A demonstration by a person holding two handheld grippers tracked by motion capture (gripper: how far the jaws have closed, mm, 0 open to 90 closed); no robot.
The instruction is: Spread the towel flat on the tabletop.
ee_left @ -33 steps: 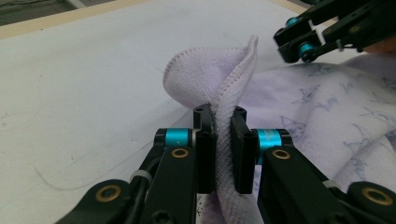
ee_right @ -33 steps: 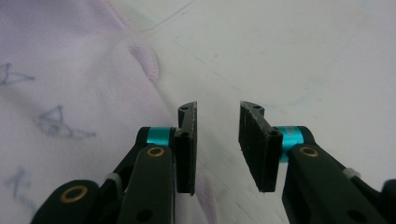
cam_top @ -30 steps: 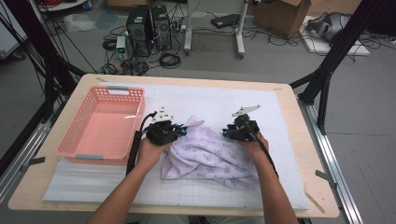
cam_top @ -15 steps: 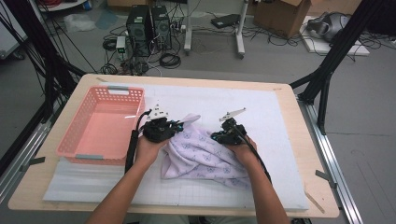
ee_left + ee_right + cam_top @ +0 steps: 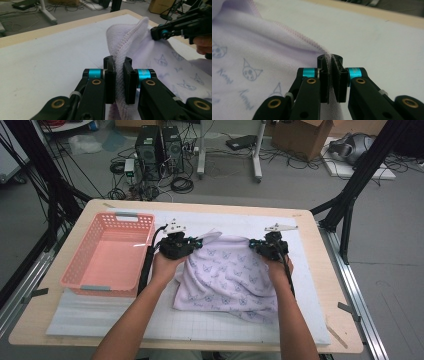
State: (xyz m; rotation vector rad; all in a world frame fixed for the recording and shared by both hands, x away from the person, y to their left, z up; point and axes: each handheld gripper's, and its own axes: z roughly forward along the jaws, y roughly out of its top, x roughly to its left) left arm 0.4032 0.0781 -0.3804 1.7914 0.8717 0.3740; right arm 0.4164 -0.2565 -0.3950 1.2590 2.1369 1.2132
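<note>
the towel (image 5: 227, 277) lies on the mat (image 5: 115, 312) in the middle of the table (image 5: 330, 285), the basket (image 5: 107, 255) just left of it. the left gripper (image 5: 192, 244) is at the towel's far left corner, the right gripper (image 5: 256, 244) at its far right corner.

A pink plastic basket (image 5: 107, 254) with a slotted wall stands at the bench's (image 5: 330, 285) nine o'clock side, on a white gridded mat (image 5: 200, 322) that covers most of the wooden top. On the grey floor beyond, at twelve o'clock, two black computer towers (image 5: 161, 147) stand amid tangled cables (image 5: 182, 184); a white stand's legs (image 5: 256, 155) rise beside them. At one o'clock sits a cardboard box (image 5: 300, 137)
</note>
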